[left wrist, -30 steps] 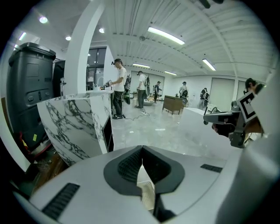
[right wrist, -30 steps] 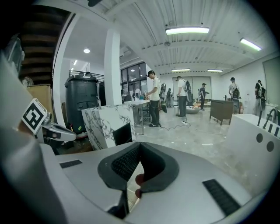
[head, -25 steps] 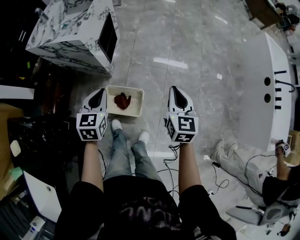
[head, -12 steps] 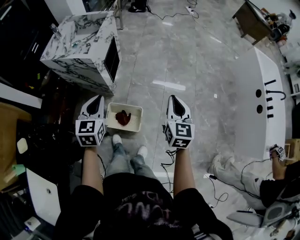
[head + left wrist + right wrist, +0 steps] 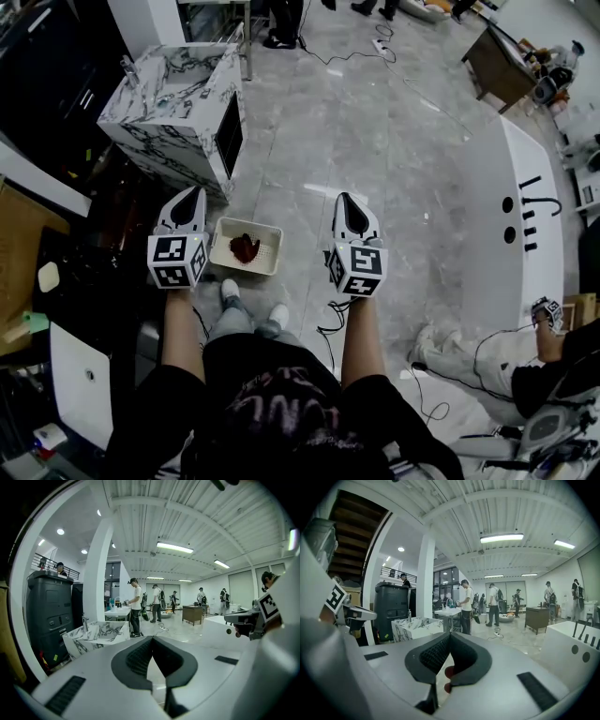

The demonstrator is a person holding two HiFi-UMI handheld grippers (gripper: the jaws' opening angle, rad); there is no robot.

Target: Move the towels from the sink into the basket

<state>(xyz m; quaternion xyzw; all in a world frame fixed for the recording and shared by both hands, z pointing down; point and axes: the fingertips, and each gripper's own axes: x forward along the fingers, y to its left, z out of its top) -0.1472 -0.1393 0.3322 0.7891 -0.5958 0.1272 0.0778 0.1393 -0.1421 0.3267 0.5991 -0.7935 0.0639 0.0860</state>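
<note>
A cream perforated basket (image 5: pixel 266 252) stands on the grey tiled floor just ahead of the person's feet, with a dark red towel (image 5: pixel 245 248) lying in it. The marble sink unit (image 5: pixel 173 89) stands farther off to the left; its basin is too small to read. It also shows in the left gripper view (image 5: pixel 96 634). My left gripper (image 5: pixel 192 193) hangs in the air left of the basket, jaws together and empty (image 5: pixel 152 638). My right gripper (image 5: pixel 347 198) hangs right of the basket, jaws also together (image 5: pixel 450 633). A patch of red (image 5: pixel 449 672) shows through the gap behind its tips.
A long white counter with black taps (image 5: pixel 525 225) runs along the right. A person sits on the floor (image 5: pixel 553 366) at the lower right, with cables (image 5: pixel 328 323) trailing near the feet. Dark cabinets stand on the left. Several people stand in the distance (image 5: pixel 136 606).
Both grippers have come up, still side by side and shut. The basket looks smaller and lower in the head view, and more of the room beyond shows.
</note>
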